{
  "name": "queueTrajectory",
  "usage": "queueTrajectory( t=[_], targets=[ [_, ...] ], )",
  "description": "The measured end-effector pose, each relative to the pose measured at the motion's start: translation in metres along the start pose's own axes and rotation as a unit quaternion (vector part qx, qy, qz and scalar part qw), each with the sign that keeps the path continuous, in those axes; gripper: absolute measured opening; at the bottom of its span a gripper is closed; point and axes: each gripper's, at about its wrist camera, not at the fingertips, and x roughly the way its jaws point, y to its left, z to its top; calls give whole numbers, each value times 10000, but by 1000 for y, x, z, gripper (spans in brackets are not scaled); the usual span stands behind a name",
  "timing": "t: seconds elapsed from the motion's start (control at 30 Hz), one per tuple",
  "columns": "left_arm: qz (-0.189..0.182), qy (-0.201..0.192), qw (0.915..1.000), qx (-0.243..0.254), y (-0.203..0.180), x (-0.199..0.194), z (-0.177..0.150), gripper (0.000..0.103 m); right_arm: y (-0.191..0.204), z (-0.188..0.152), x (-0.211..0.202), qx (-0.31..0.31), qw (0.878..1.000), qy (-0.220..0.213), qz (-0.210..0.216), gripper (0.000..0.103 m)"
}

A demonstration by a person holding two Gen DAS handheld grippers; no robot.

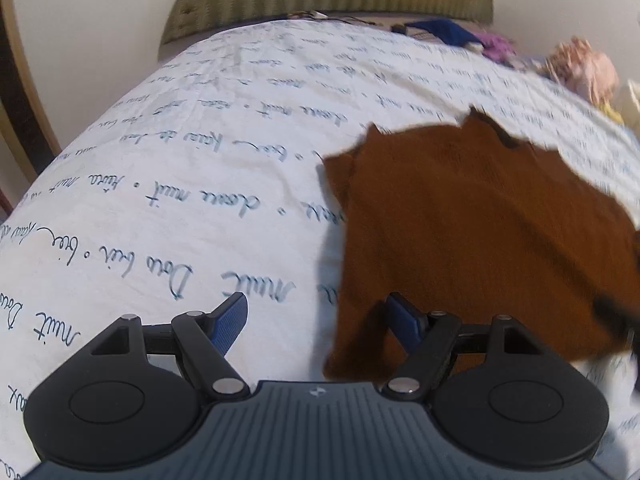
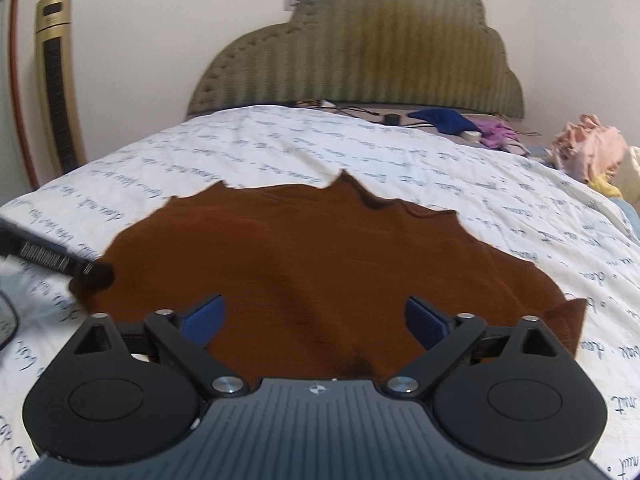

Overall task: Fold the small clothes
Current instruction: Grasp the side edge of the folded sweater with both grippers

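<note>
A small brown garment (image 2: pixel 312 256) lies spread flat on the white bedsheet printed with blue handwriting (image 2: pixel 280 144). In the left wrist view the garment (image 1: pixel 472 216) fills the right half. My left gripper (image 1: pixel 318 320) is open above the garment's left edge, one blue pad (image 1: pixel 230 322) over the sheet, the other over the cloth. My right gripper (image 2: pixel 314 320) is open and empty over the garment's near edge. Part of the left gripper (image 2: pixel 52 260) shows at the left edge of the right wrist view, touching the garment's left corner.
An olive padded headboard (image 2: pixel 360 56) stands at the far end of the bed. A dark blue cloth (image 2: pixel 440 118), a purple cloth (image 2: pixel 496 134) and a pink pile of clothes (image 2: pixel 592 148) lie at the far right. A gold tower fan (image 2: pixel 56 80) stands at the left wall.
</note>
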Motion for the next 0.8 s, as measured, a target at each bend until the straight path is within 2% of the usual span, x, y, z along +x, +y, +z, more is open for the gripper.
queueTrajectory(
  t=[0.07, 0.13, 0.23, 0.37, 0.53, 0.7, 0.8],
  targets=[
    [-147, -10, 9996, -242, 10, 1, 9, 76, 10, 0, -2, -117, 9999, 19, 123, 98],
    [-274, 13, 9986, -445, 19, 6, 18, 85, 20, -1, -3, -264, 9994, 20, 212, 99],
    [-522, 36, 9967, -621, 27, 17, 31, 88, 39, -5, -3, -583, 9981, 33, 212, 99],
    [-1144, 317, 9893, -854, 37, 42, 48, 88, 71, -16, -2, -1299, 9913, 10, 229, 99],
    [-1909, 576, 9691, -1451, 53, 73, 59, 88, 106, -32, 6, -1967, 9804, 109, -12, 99],
    [-2645, 796, 9422, -1896, 63, 96, 66, 88, 124, -36, 20, -2072, 9779, 162, -235, 99],
    [-2969, 890, 9293, -2011, 61, 109, 69, 88, 133, -36, 26, -2195, 9747, 98, -416, 99]
  ],
)
